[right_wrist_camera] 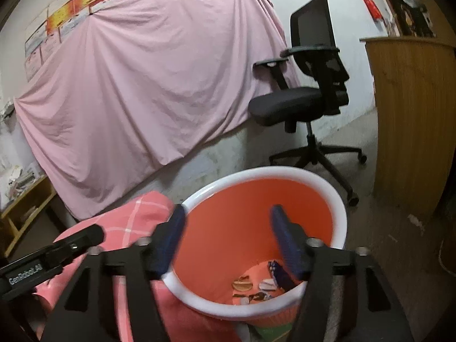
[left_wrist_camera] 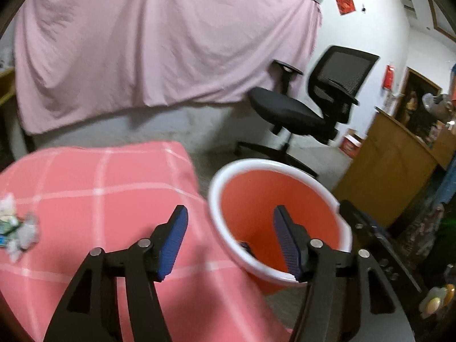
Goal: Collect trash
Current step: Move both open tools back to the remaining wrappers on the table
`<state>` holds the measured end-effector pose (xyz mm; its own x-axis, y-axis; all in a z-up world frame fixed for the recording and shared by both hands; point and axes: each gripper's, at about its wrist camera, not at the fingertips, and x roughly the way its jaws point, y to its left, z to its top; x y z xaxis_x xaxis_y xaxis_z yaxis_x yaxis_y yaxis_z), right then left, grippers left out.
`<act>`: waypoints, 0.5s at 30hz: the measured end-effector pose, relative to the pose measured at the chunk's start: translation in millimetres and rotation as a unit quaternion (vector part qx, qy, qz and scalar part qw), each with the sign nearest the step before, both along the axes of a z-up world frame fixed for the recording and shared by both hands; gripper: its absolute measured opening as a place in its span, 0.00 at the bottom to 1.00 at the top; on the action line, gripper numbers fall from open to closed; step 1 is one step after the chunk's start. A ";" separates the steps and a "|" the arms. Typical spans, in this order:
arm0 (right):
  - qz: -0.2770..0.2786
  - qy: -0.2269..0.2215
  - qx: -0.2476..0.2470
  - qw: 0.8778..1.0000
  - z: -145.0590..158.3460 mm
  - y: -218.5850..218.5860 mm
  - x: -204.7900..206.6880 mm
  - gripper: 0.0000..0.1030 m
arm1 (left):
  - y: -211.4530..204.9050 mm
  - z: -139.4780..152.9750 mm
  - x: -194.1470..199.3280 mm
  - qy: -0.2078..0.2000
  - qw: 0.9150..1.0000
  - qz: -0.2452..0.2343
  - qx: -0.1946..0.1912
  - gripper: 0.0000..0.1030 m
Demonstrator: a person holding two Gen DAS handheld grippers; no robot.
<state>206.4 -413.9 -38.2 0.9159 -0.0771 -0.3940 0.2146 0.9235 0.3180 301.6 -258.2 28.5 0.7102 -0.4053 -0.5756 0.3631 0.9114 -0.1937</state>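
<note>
An orange bin with a white rim (left_wrist_camera: 228, 171) stands beside a table under a pink checked cloth (left_wrist_camera: 99, 188). My left gripper (left_wrist_camera: 230, 211) is open and empty, one finger over the cloth and the other over the bin's mouth. Crumpled wrappers (left_wrist_camera: 17, 230) lie on the cloth at the far left. My right gripper (right_wrist_camera: 228, 211) is open above the bin (right_wrist_camera: 265, 171), with nothing between its fingers. Several pieces of trash (right_wrist_camera: 256, 285) lie on the bin's bottom. The left gripper's body (right_wrist_camera: 51, 259) shows at the left of the right wrist view.
A black office chair (left_wrist_camera: 307, 108) stands behind the bin. A pink sheet (left_wrist_camera: 159, 42) hangs over the back wall. A wooden counter (left_wrist_camera: 393, 165) is to the right, and a low wooden shelf (right_wrist_camera: 25, 213) to the left.
</note>
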 end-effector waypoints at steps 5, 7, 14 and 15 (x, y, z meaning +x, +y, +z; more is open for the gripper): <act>0.001 -0.024 -0.012 1.000 6.3 9.8 -3.4 0.92 | 28.2 -3.0 -11.2 -0.041 0.997 0.057 0.021 0.94; 0.000 -0.033 -0.023 0.999 8.6 14.6 -4.7 1.00 | 44.5 -4.1 -18.4 -0.075 0.992 0.098 0.020 0.95; 0.012 -0.069 -0.041 0.997 17.1 32.0 -7.3 1.00 | 90.9 -9.9 -33.5 -0.106 0.982 0.158 -0.003 0.95; 0.014 -0.073 -0.043 0.996 18.2 34.9 -7.3 1.00 | 97.9 -9.4 -36.4 -0.109 0.980 0.163 -0.011 0.95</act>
